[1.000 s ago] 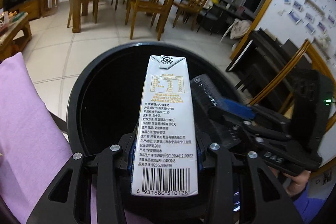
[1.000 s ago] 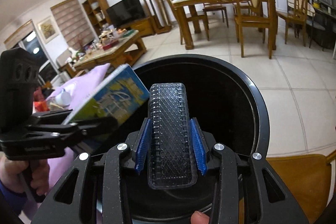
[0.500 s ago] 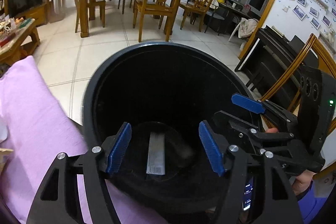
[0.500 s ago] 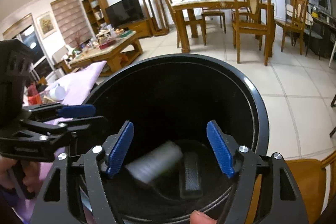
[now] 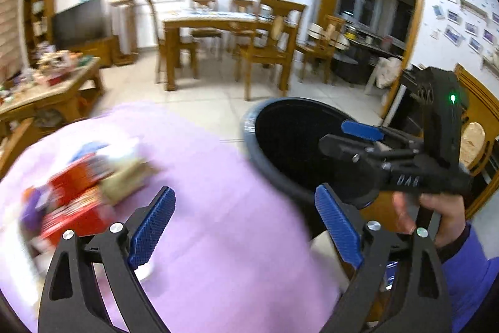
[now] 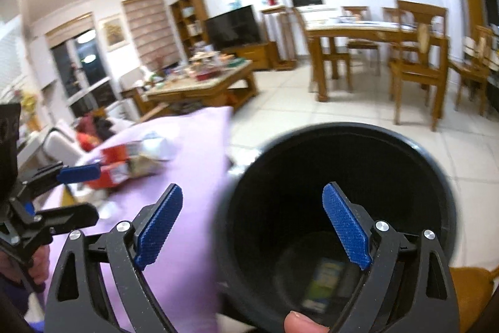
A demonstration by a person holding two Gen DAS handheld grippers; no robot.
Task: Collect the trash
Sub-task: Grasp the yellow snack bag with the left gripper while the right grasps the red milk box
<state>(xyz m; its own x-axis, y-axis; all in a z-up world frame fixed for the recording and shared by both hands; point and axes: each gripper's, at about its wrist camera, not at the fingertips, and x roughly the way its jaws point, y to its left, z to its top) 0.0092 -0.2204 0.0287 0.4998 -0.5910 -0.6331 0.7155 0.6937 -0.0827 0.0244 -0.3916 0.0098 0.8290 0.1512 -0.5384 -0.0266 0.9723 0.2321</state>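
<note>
A black round bin (image 6: 430,173) stands beside a purple-covered table (image 6: 193,255); it also shows in the left wrist view (image 5: 280,127). A milk carton (image 6: 321,283) lies at its bottom. My left gripper (image 5: 246,227) is open and empty over the purple cloth (image 5: 224,255). My right gripper (image 6: 252,227) is open and empty over the bin's left rim; it appears in the left wrist view (image 5: 346,136) above the bin. A blurred heap of trash, red boxes and wrappers (image 5: 78,189), lies on the cloth at the left, also in the right wrist view (image 6: 131,164).
A wooden coffee table (image 6: 202,83) with clutter stands beyond the purple table. A dining table with chairs (image 5: 224,30) stands farther back on the tiled floor. A wooden chair (image 5: 480,127) is close by the bin on the right.
Both grippers opened and let the carton and a dark ribbed piece fall into the bin. Both have since swung left, toward the purple table and the trash heap.
</note>
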